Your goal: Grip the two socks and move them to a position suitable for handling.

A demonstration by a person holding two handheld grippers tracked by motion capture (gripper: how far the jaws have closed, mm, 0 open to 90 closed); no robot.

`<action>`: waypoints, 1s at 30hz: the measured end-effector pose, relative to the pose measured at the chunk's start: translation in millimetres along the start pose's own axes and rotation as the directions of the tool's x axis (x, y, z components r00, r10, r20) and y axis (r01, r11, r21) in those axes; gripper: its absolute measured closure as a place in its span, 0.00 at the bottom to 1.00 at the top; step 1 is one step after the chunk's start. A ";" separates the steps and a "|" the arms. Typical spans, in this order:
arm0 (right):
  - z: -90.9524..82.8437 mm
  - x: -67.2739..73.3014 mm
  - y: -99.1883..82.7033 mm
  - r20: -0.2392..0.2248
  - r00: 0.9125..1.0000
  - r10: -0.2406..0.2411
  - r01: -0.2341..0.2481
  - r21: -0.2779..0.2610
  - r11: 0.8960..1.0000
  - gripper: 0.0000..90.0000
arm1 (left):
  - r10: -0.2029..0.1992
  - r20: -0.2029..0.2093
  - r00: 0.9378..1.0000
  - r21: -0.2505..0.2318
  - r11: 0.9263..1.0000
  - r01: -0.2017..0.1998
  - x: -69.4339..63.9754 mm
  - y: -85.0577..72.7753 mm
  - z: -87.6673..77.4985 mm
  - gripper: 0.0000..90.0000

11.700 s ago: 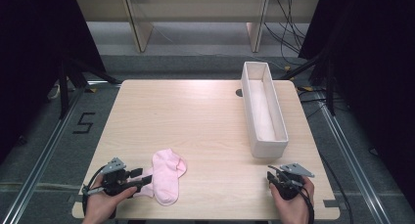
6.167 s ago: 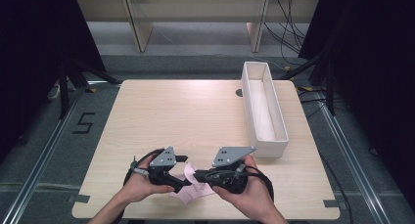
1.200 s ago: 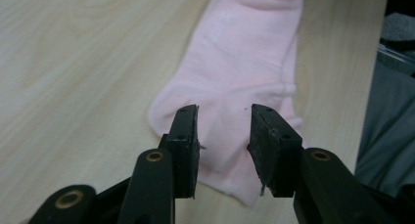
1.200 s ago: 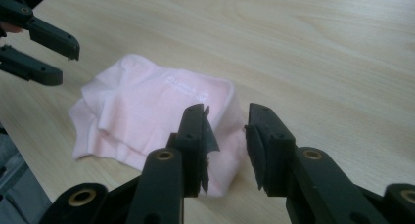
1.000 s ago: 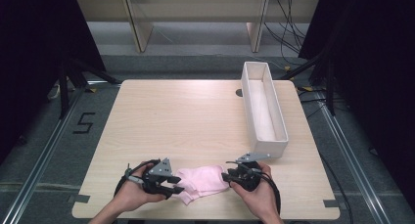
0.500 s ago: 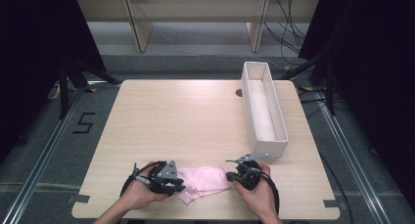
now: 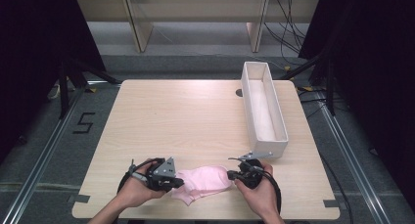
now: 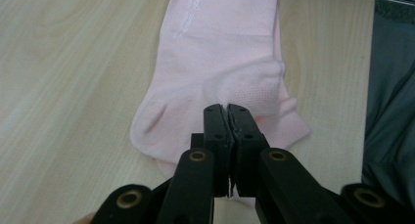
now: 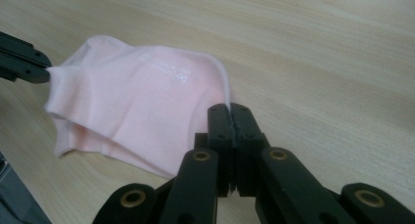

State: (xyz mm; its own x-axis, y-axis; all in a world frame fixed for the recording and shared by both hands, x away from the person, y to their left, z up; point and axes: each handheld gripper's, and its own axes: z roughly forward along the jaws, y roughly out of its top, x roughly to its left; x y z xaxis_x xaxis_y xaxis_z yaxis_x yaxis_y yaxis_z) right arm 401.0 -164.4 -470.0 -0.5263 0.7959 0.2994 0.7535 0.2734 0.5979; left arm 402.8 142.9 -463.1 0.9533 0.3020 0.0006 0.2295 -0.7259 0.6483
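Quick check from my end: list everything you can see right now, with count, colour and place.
socks: a stack, at least two layers, pink, near edge of the table between the two claws, stretched flat
bin: one, white, long and narrow, right side of the table
table: one, light wood, centre of the high view
shelving: light wood, behind the table
cables: several, dark, on the floor beyond the bin
floor mark: one, black figure 5, left of the table
left claw: one, black, shut on the socks' one end
right claw: one, black, shut on the socks' other end
hands: two, at the near edge
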 end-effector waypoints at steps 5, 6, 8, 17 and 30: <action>-6.7 1.2 3.9 0.009 1.000 -0.002 0.002 -0.021 1.000 0.98 | 0.001 0.005 1.000 -0.024 1.000 -0.001 -2.2 2.5 -13.8 0.97; -7.9 2.3 4.5 -0.005 1.000 0.007 -0.007 -0.022 1.000 0.98 | -0.004 0.013 1.000 -0.029 1.000 0.005 -3.8 2.6 -17.4 0.96; -8.4 1.7 5.2 -0.006 1.000 -0.012 0.012 -0.024 1.000 0.99 | 0.002 0.038 0.999 -0.027 1.000 -0.001 -7.3 1.0 -22.3 0.96; -0.9 0.3 3.8 0.003 0.998 0.055 -0.055 0.059 0.997 0.99 | -0.018 0.090 0.996 0.033 0.999 0.015 -10.7 -18.6 -2.1 0.96; -1.0 -1.9 5.5 0.031 0.999 0.017 -0.018 0.033 0.999 0.93 | -0.089 0.117 0.989 -0.105 0.989 0.102 -6.4 -11.8 -11.2 0.64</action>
State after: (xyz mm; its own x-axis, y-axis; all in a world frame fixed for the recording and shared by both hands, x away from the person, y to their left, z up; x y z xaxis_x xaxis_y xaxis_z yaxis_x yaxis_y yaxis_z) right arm 405.8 -165.0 -466.5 -0.5009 0.8169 0.2859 0.7754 0.2767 0.5676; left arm 391.8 156.5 -462.2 0.9454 0.2911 -0.1464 0.3034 -0.6228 0.7211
